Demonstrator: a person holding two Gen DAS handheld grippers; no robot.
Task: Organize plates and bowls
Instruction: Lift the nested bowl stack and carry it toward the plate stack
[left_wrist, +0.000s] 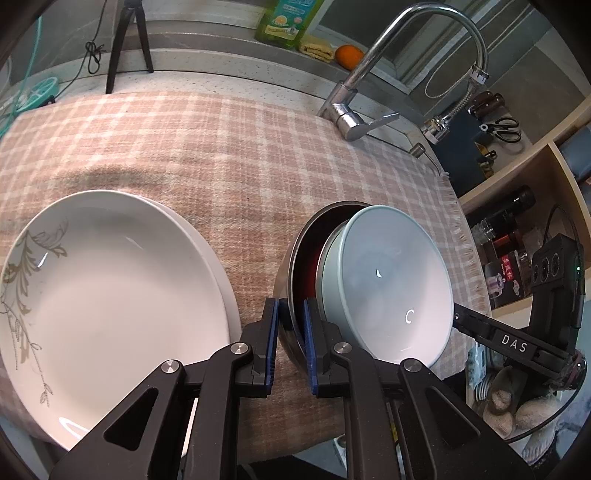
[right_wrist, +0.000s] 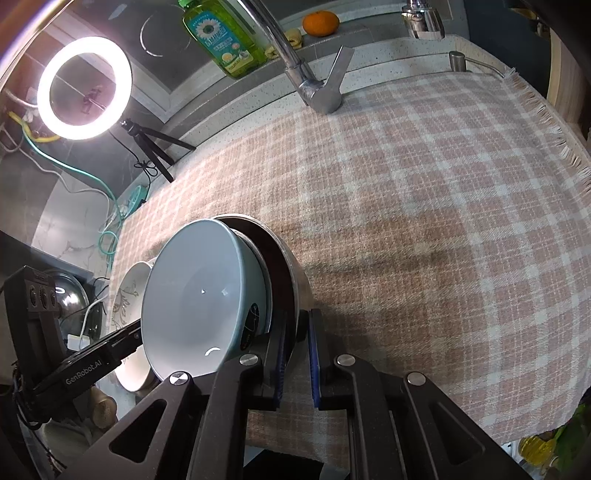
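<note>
I see the pale blue ceramic bowl (left_wrist: 388, 284) nested inside a dark bowl with a steel outside and deep red lining (left_wrist: 301, 266), both on the pink-and-cream checked cloth (left_wrist: 221, 155) — a little right of the stacked white plates with a grey leaf print (left_wrist: 110, 295). My left gripper (left_wrist: 290, 332) is clenched on the dark bowl's rim, one blue pad inside, one outside. My right gripper (right_wrist: 297, 354) grips the same rim on the opposite side — clamped likewise. Behind stands the chrome tap (left_wrist: 369, 74).
</note>
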